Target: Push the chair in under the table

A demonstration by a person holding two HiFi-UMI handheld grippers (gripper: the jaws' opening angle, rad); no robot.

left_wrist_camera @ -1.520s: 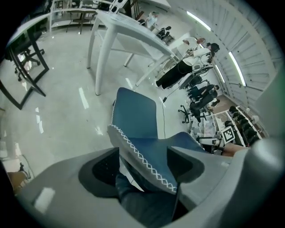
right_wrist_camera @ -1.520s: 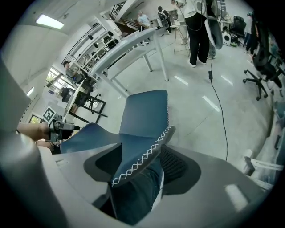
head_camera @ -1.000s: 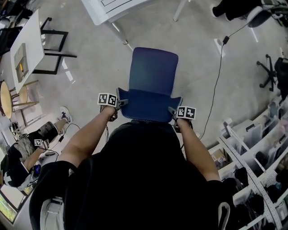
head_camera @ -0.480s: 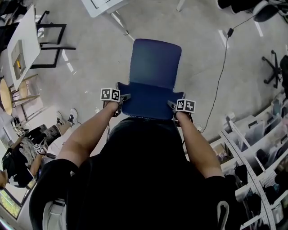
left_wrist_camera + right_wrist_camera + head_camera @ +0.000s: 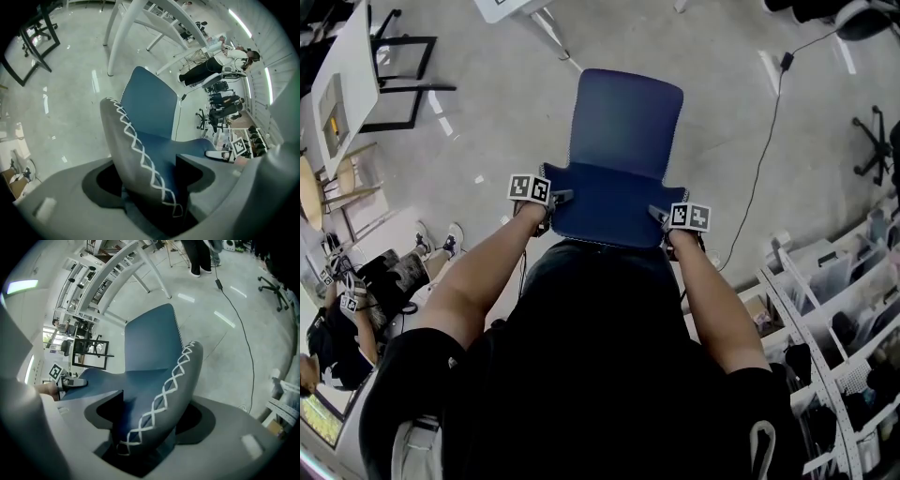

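We stand right behind the blue chair (image 5: 623,141). It is out on the floor (image 5: 487,122). Its seat points away from us at the white tabletop (image 5: 502,7), which is far ahead and a bit left. Our left tongs (image 5: 554,200) pinch the left edge of the chair back. Our right tongs (image 5: 658,215) pinch the right edge. Both arms reach forward, elbows bent. We think the push goes ahead, slightly left.
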